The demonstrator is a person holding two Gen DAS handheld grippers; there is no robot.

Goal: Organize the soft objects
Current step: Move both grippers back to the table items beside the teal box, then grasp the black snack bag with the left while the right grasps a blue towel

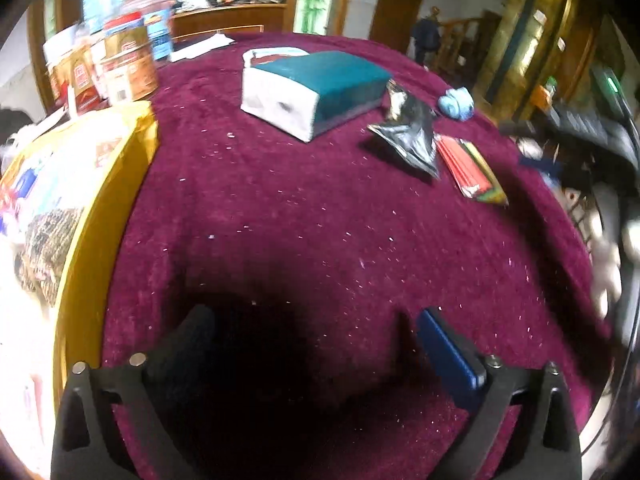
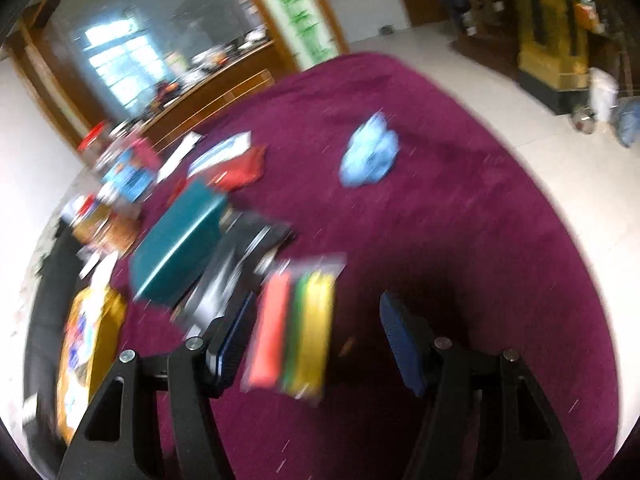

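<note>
A round table (image 1: 304, 216) covered in dark magenta velvet fills both views. The left gripper (image 1: 316, 328) hangs over a bare patch of the cloth with its jaws spread wide and nothing between them; only its own shadow lies under the 2 fingers.

Toward the far side of the table sits a tissue pack (image 1: 316, 88), teal on top with a white end face. Just to its right lies a crumpled silver foil bag (image 1: 408, 136), and touching that bag's right edge is a flat packet of red, green and yellow strips (image 1: 472, 172). Beyond them, near the table's rim, rests a small light-blue cloth bundle (image 1: 456, 104), apart from the others.

At the left edge stands a yellow box (image 1: 116, 184) with mixed packets inside, and behind it a cluster of red-lidded jars (image 1: 128, 64).

The right gripper (image 2: 316, 320) hovers low over the coloured packet (image 2: 296, 328), its jaws parted. The packet shows between the fingers, but the blur is heavy and I cannot tell whether either pad touches it. The blue bundle (image 2: 370, 152) lies well beyond, alone on the velvet.
</note>
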